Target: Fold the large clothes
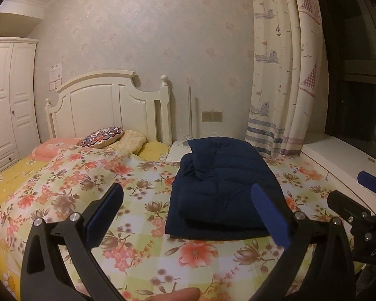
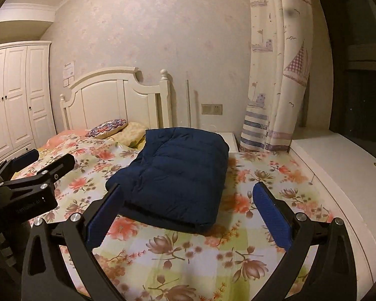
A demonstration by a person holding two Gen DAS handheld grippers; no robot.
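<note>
The jacket (image 1: 223,188) lay folded on the bed (image 1: 137,238), apparently puffy, light and slippery. Both tools, left (image 1: 188,210) and right (image 2: 188,210), stood wide, empty. Best hold: the layered near edge.

Warm, dim indoor light tints both views yellow-orange. The window (image 1: 363,95) at the right is black, so no daylight enters. The wall (image 1: 150,37) is evenly lit, with a soft shadow beside the headboard (image 1: 107,100). The navy jacket (image 2: 178,168) reads as a near-featureless dark mass, its quilting faint. Fisheye distortion bows the wardrobe (image 2: 15,95) and curtain (image 1: 283,70), and black vignetting fills the corners. A dark smudge blurs the curtain top in the right wrist view. Fine detail is soft and grainy.
</note>
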